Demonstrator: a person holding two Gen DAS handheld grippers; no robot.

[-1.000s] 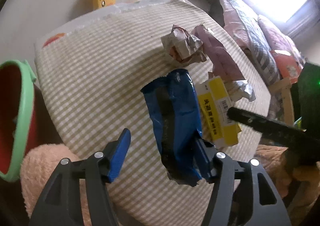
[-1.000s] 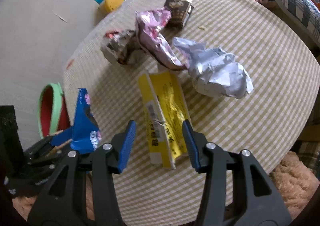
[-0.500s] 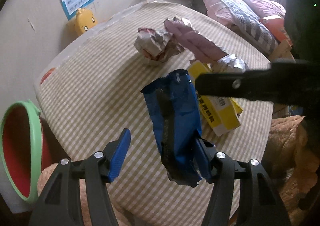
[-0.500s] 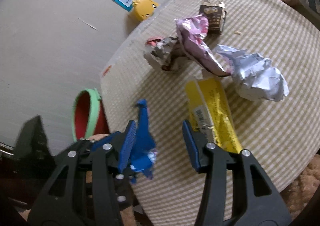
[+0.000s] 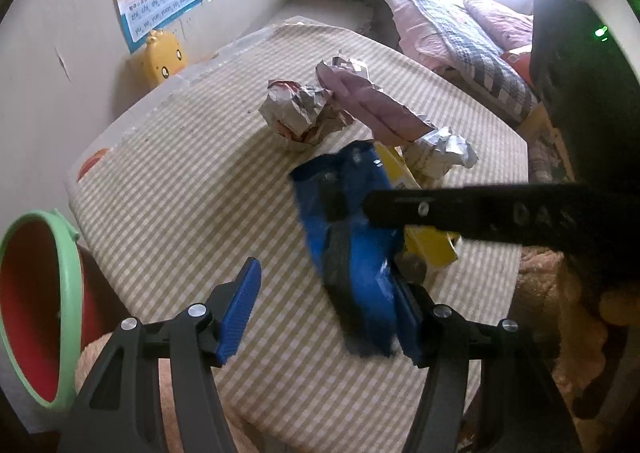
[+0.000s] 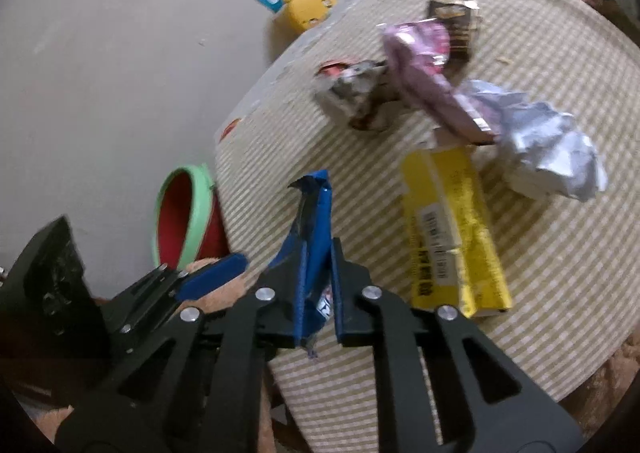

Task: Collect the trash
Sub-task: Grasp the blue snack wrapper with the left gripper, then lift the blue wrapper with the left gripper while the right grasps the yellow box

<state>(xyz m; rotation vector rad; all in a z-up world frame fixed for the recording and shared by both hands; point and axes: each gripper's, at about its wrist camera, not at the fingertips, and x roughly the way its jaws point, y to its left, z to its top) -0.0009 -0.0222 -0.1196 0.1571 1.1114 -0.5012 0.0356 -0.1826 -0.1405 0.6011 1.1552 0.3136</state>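
Since a second ago the right tongs [image 6: 316,289] have left the flat yellow carton [image 6: 452,229] and crossed to the crumpled blue foil wrapper [image 5: 352,237], and they now stand narrowed about its lower part. The left tongs [image 5: 320,309] are spread wide; the wrapper rests against their right-hand pad only, the other pad well clear.

The wrapper is held up above the checked cloth table [image 5: 192,189], between the two pairs of tongs. The red bin with a green rim [image 5: 36,309] stands off the table edge, to the left of the left tongs.

Risk: the right pads appear to close on thin foil near its edge. If the left tongs withdraw before that hold is firm, the wrapper could slide out and drop to the table or the rug.

Pose: the right tongs reach across in front of the left pair, level and from the right. The left tongs point forward over the table, tilted slightly down.
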